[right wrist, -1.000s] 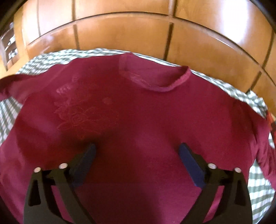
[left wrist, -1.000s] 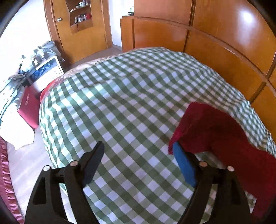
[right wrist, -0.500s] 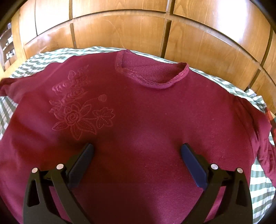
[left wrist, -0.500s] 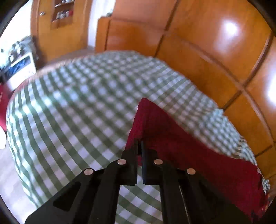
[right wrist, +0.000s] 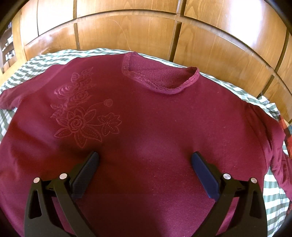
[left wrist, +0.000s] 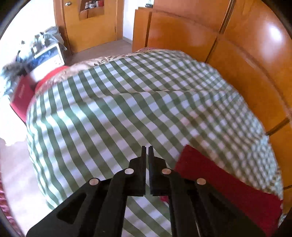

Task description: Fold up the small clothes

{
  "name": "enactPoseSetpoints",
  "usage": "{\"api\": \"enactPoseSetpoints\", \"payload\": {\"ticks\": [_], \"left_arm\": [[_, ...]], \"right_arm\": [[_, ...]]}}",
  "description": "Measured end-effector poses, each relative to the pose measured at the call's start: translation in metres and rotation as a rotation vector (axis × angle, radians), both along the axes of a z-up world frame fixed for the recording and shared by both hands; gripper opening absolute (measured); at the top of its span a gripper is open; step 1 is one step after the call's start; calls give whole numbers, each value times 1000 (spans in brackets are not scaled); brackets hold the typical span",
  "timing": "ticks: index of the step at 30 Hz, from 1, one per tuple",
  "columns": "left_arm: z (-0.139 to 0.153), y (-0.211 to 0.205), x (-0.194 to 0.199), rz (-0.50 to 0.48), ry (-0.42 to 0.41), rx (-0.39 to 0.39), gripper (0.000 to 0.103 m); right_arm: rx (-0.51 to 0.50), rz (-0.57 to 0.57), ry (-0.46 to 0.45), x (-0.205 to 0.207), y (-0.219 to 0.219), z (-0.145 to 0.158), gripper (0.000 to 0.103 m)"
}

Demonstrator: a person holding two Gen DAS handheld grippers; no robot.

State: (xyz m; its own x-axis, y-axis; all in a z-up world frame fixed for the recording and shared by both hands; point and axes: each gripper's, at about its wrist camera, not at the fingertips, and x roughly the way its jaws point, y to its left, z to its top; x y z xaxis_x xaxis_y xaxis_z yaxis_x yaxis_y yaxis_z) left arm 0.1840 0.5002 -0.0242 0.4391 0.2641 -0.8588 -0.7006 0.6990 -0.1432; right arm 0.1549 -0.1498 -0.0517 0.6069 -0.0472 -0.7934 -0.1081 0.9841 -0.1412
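Bed [left wrist: 127, 109] under green-checked cover, maroon embroidered sweater [right wrist: 155, 127] spread flat on it

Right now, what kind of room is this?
Probably a bedroom in a home: a bed with a green checked cover, wooden wardrobe panels right behind it, and a door onto a hallway.

A bedroom at home, seen from my jaws.
I look down on a bed [left wrist: 127, 109] under a green checked cover, wooden wardrobe panels [right wrist: 146, 36] behind it, a wooden door [left wrist: 91, 23] and cluttered shelves [left wrist: 93, 7] beyond.
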Motion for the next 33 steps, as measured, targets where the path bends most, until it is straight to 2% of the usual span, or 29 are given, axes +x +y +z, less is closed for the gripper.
{"api": "enactPoseSetpoints", "payload": {"ticks": [3, 7, 11, 13, 14, 16, 19, 21, 23, 24, 25, 26, 27, 29, 30, 33], "left_arm": [[2, -26, -8, -80, -56, -16, 13], [6, -78, -15, -262, -160, -50, 16], [-14, -126, 15, -365, -42, 23, 19], [-29, -132, 32, -335, 15, 42, 19], [-37, -131, 38, -301, 55, 86, 18], [-51, -123, 51, -241, 113, 121, 18], [-59, -119, 72, -204, 167, 220, 18], [-55, -118, 76, -171, 188, 209, 17], [-44, -121, 71, -148, 158, 164, 15], [-35, -126, 62, -165, 110, 127, 17], [-24, -136, 50, -205, 47, 84, 20], [-16, -145, 39, -242, 3, 64, 28], [-10, -159, 28, -287, -39, 52, 34], [1, -193, -4, -428, -116, 4, 37], [4, -209, -21, -495, -145, -30, 44], [5, -257, -70, -678, -180, -85, 53]], "right_arm": [[13, 1, 2, 0, -2, 0, 100], [17, 2, 0, 0, -3, 0, 100], [21, 3, -2, -1, -3, 0, 100], [17, 3, -4, -1, -3, 0, 100], [17, 2, -5, -1, -3, 0, 100], [12, 1, -10, -1, -2, -1, 100], [2, -4, -15, 0, -1, -2, 100], [2, -4, -17, 0, -1, -2, 100], [7, -5, -16, 0, -2, -2, 100], [10, -5, -15, 0, -2, -2, 100], [13, -5, -15, 1, -3, -2, 100], [18, -5, -15, 1, -3, -2, 100], [22, -5, -14, 1, -4, -2, 100], [26, -5, -13, 1, -4, -2, 100], [27, -5, -12, 1, -4, -2, 100], [28, -6, -10, 1, -4, -1, 100]]}}
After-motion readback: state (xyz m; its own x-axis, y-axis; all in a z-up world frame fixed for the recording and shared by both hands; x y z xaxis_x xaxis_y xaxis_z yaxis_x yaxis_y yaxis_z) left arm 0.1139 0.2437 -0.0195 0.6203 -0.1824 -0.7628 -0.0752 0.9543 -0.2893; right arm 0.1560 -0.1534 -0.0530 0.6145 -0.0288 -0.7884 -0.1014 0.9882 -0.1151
